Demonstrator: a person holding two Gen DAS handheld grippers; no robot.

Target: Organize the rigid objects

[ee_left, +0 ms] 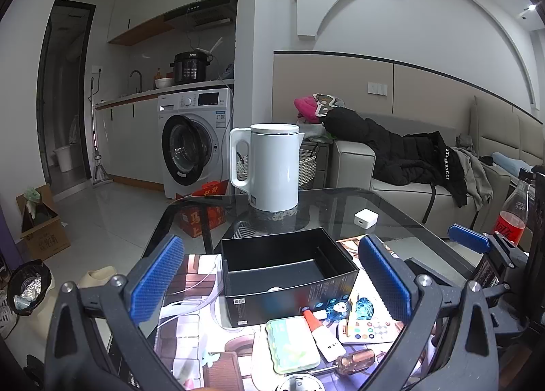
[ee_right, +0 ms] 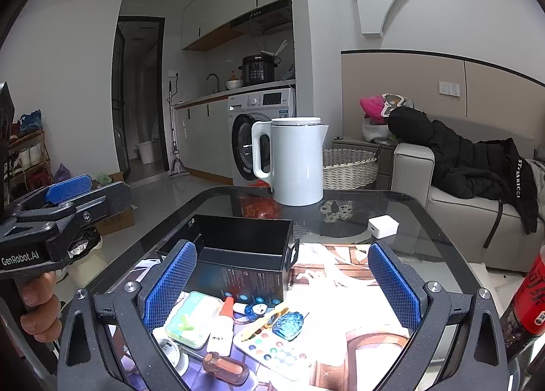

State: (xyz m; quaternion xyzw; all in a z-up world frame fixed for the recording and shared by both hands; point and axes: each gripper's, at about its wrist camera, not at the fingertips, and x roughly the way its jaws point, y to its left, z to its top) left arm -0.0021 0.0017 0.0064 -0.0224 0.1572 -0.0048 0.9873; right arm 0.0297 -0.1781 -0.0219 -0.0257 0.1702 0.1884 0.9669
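Observation:
An open black box [ee_left: 286,271] [ee_right: 243,254] sits empty on the glass table. In front of it lie a green-rimmed case [ee_left: 293,345] [ee_right: 190,319], a white tube with a red cap [ee_left: 323,336] [ee_right: 223,326], a screwdriver with an amber handle [ee_left: 354,358] [ee_right: 226,367], a blue gem-like piece [ee_left: 365,307] [ee_right: 287,322] and a white paint palette [ee_left: 369,329] [ee_right: 276,350]. My left gripper [ee_left: 272,285] is open and empty above the box. My right gripper [ee_right: 282,283] is open and empty above the small items.
A white kettle [ee_left: 272,166] [ee_right: 294,162] stands at the table's far side. A white charger cube [ee_left: 366,219] [ee_right: 383,225] lies right of it. A red cola bottle [ee_left: 512,217] [ee_right: 526,302] stands at the right edge. A sofa is beyond.

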